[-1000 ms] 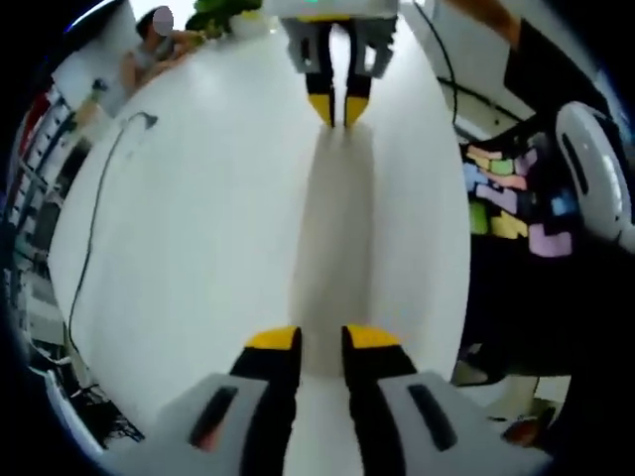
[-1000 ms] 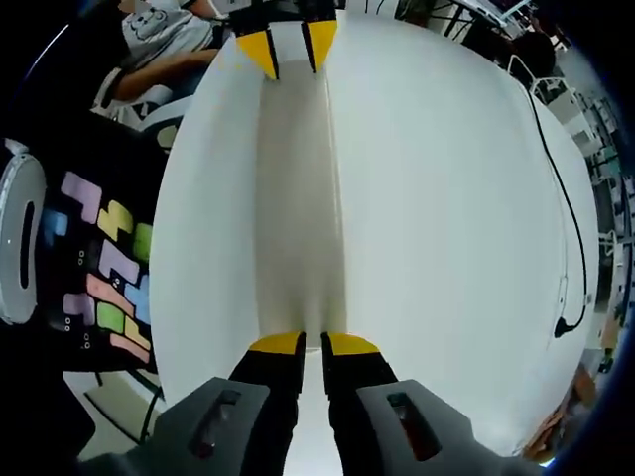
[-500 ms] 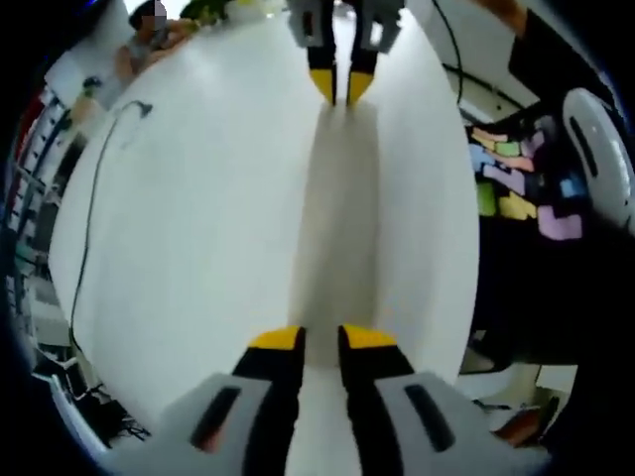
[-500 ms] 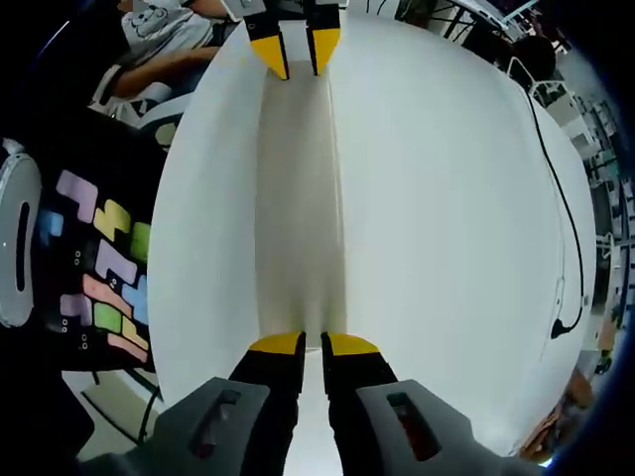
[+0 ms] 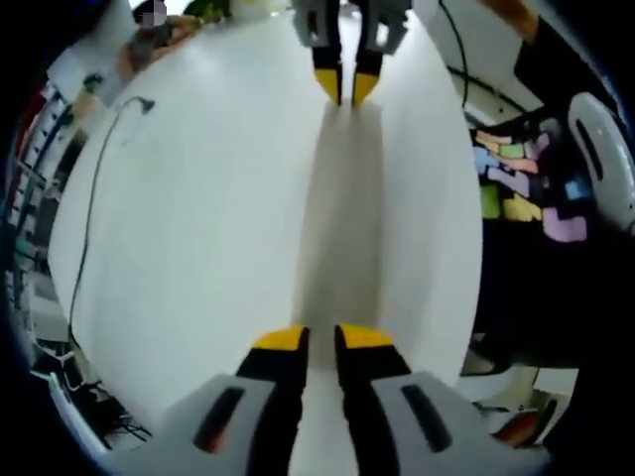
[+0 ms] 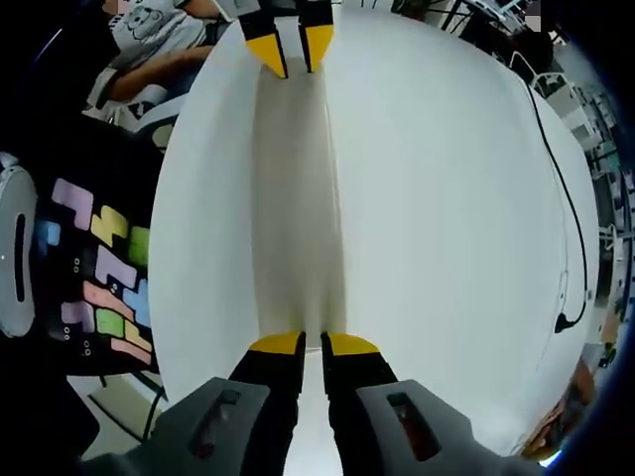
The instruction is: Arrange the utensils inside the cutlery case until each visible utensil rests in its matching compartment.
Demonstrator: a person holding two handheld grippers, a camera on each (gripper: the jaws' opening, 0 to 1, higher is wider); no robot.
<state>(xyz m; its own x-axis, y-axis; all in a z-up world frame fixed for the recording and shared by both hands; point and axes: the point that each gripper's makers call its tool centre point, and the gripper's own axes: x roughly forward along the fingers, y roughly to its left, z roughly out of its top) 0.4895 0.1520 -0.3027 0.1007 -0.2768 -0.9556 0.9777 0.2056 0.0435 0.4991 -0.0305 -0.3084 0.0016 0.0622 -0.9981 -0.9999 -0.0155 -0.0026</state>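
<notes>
Two grippers, one long pale cutlery case (image 5: 337, 218) stretched between them on the white table (image 5: 198, 218). In the left gripper view, the left gripper (image 5: 322, 339) sits at the near end of the case. Its yellow-tipped fingers are drawn close, with only a thin slit between them, and the end of the case meets that slit, so it looks pinched there. At the far end of the case the right gripper (image 5: 345, 89) comes in from the top, its tips also nearly together right on the case's edge.

Over to the right gripper view, and it's the same from the other side. The right gripper (image 6: 315, 344) is at the near end of the case (image 6: 298, 198), fingers close together on the end edge. The left gripper (image 6: 291, 55) closes on the far end. The case runs straight from one to the other across the table (image 6: 446, 218). What lies inside it is too washed out to tell.

In the left gripper view a thin dark cable (image 5: 94, 198) trails along the table, well apart from the case on its left. On the case's right, beyond the table edge, is a dark cloth with coloured block shapes (image 5: 521, 183), and beside it a white rounded device (image 5: 605, 149). In the right gripper view, a person in a printed shirt (image 6: 149, 35) sits past the far end of the case.
</notes>
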